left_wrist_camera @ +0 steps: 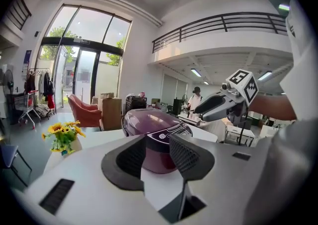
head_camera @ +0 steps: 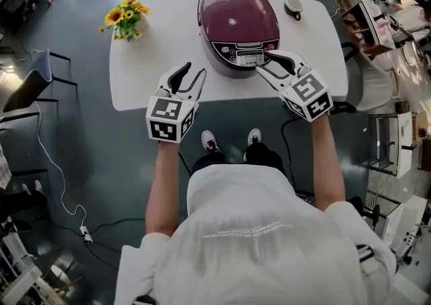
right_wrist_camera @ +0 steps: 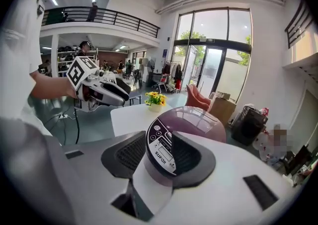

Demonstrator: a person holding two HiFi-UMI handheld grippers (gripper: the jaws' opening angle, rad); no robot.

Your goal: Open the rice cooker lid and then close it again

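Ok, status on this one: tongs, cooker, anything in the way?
Both open, empty: left tongs short of the rice cooker, right tongs at its front panel. Lid shut. Flowers and small round object stand clear.

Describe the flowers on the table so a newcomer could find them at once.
Find the white table in the middle of the head view, with the purple rice cooker at its far edge. Look to the table's far left corner, well apart from the cooker: the flowers stand there. They are a small bunch of sunflowers, the only yellow and green thing on the table.
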